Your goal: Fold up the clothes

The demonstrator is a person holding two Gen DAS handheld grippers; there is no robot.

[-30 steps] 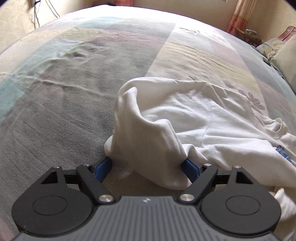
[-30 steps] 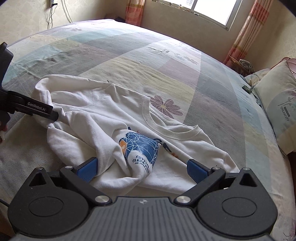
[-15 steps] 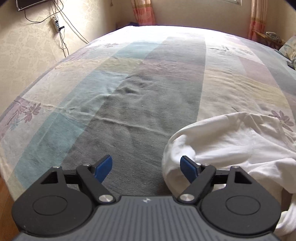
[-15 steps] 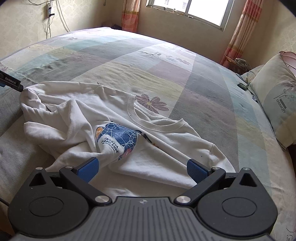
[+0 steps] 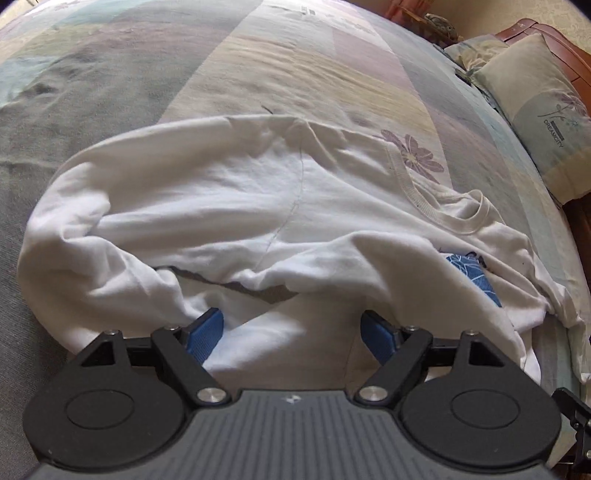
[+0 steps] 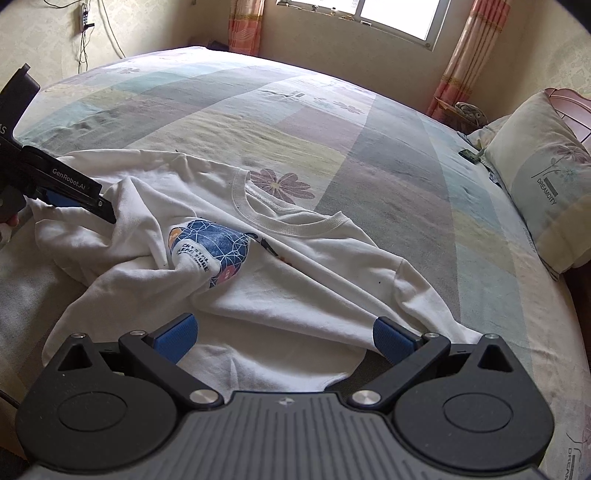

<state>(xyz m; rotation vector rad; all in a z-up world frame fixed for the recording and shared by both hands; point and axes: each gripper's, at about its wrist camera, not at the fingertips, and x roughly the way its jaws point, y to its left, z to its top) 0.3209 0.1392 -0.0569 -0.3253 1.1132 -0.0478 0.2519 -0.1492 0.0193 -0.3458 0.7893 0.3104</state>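
Daylight from a window (image 6: 391, 18) with orange-pink curtains (image 6: 461, 55) falls across a wide bed (image 6: 258, 107) covered in a patchwork sheet of pale green, grey, lilac and cream blocks with purple flower prints. At the far right a pillow (image 6: 546, 173) leans against a reddish wooden headboard (image 5: 546, 40), and cables hang down the wallpapered wall (image 6: 85, 33) at the far left.

A white sweatshirt (image 6: 303, 266) lies crumpled on the near part of the bed, its ribbed neckline facing up and open toward the window, its blue printed graphic (image 6: 214, 247) bunched into a fold near the middle.

The left gripper (image 5: 291, 332) points steeply down at the near edge of the sweatshirt (image 5: 221, 192). Its blue pads (image 5: 203, 334) stand wide apart, with loose white cloth lying between them but not pinched. From the right wrist view, the same gripper (image 6: 74, 195) reaches in from the left edge, its black finger lying over the heaped cloth at the garment's left side.

The right gripper (image 6: 284, 336) is tilted down over the lower hem on the other side, its blue pads (image 6: 173, 338) also spread wide, the hem spread between them and not clamped.
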